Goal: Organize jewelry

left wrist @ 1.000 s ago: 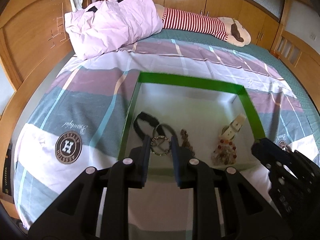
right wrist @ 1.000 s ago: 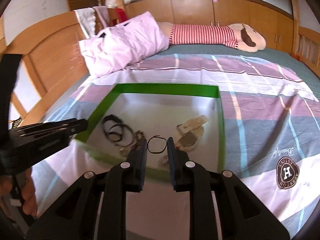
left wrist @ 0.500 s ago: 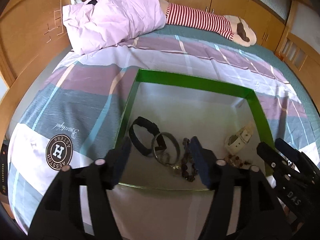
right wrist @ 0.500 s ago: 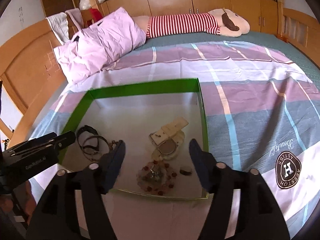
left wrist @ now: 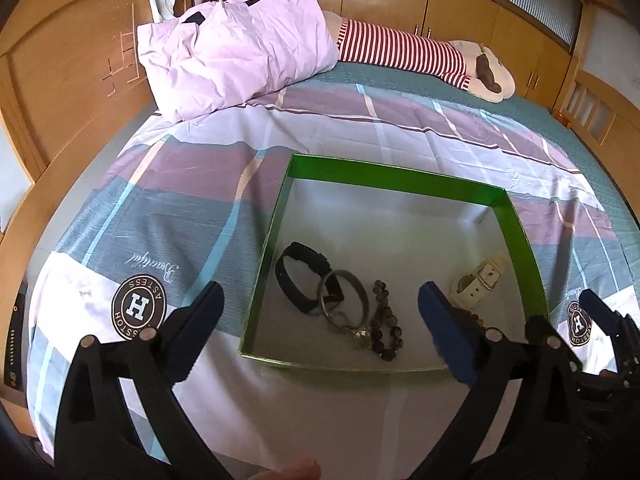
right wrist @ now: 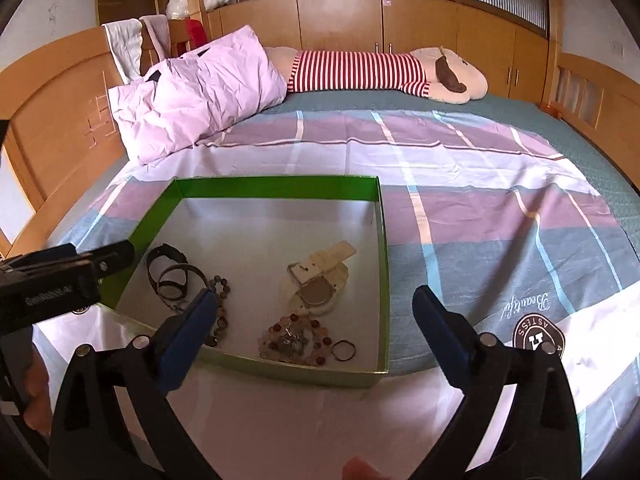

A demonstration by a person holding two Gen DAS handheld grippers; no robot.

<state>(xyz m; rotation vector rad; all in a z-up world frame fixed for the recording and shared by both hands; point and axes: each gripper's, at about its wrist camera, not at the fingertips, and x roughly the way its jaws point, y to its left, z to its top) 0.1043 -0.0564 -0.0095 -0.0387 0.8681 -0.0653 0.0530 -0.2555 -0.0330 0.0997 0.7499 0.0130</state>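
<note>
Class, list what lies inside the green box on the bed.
Inside the green box: a black band, a metal bangle, dark beads, a white watch, red beads and a small ring. The right gripper's finger covers some dark beads.

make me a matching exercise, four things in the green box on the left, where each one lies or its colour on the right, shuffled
Things:
1. black band
2. white watch
3. small ring
4. dark bead bracelet

Descriptions:
A. near corner by the right wall
B. leftmost in the box
C. cream strap, round face
D. beside the metal bangle, on its right

Pairs: 1-B, 2-C, 3-A, 4-D
</note>
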